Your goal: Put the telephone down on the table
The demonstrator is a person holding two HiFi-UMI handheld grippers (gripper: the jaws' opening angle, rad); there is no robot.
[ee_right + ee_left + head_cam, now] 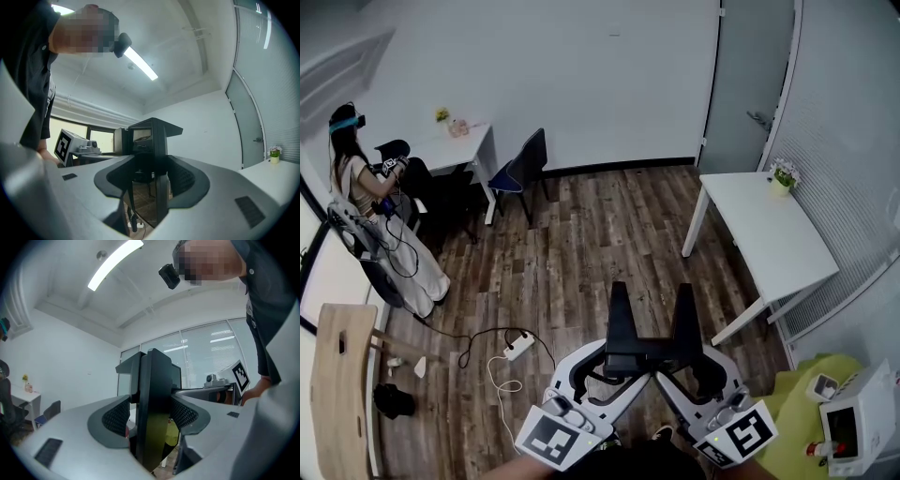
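A white boxy device with a small screen point(861, 420), possibly the telephone, rests on a yellow-green surface point(797, 394) at the bottom right, away from both grippers. The white table point(769, 234) stands to the right and carries a small flower pot point(784, 176). My left gripper point(619, 298) and right gripper point(685, 298) are held close side by side at the bottom centre, black jaws pointing away from me. In the left gripper view the left gripper point(152, 357) has its jaws pressed together with nothing between them. The right gripper point(154, 125) looks the same in its own view.
A person wearing a headset point(356, 178) stands at the far left beside a white desk point(461, 142) and a dark chair point(521, 167). A power strip with a cable point(517, 347) lies on the wood floor. A wooden board point(337, 375) is at the lower left, a grey door point(752, 75) at the back.
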